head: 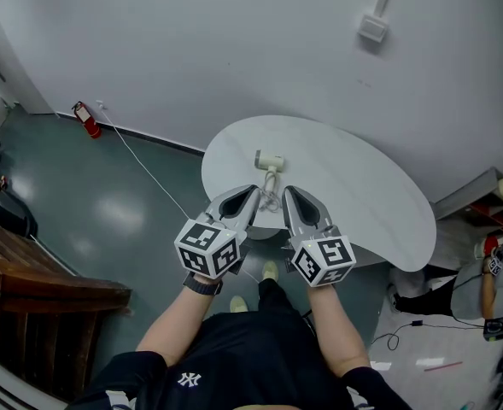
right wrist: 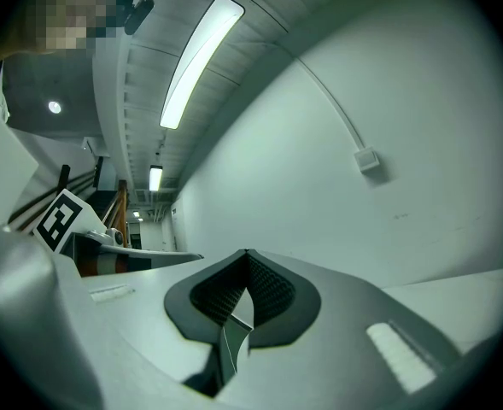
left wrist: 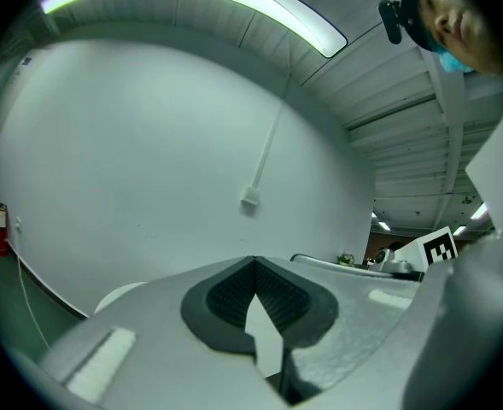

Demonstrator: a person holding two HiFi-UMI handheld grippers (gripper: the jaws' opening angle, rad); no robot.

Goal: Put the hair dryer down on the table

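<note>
A white hair dryer [head: 270, 161] lies on the round white table [head: 362, 186], near its left middle, and nothing holds it. Its cord [head: 271, 191] trails toward the table's near edge. My left gripper [head: 252, 191] and right gripper [head: 289, 191] hover side by side over that near edge, just short of the dryer, one on each side of the cord. In the left gripper view the left gripper [left wrist: 253, 260] has its jaws closed tip to tip with nothing between them. The right gripper [right wrist: 247, 254] looks the same in its own view. Both gripper views face the white wall, and the dryer is not seen in them.
A red fire extinguisher [head: 86, 120] stands by the wall at left, and a white cable [head: 149, 171] runs across the floor. Dark wooden furniture [head: 29, 272] fills the left edge. Shelves and a person's arm [head: 488, 284] are at the right. A wall box [head: 372, 28] hangs above the table.
</note>
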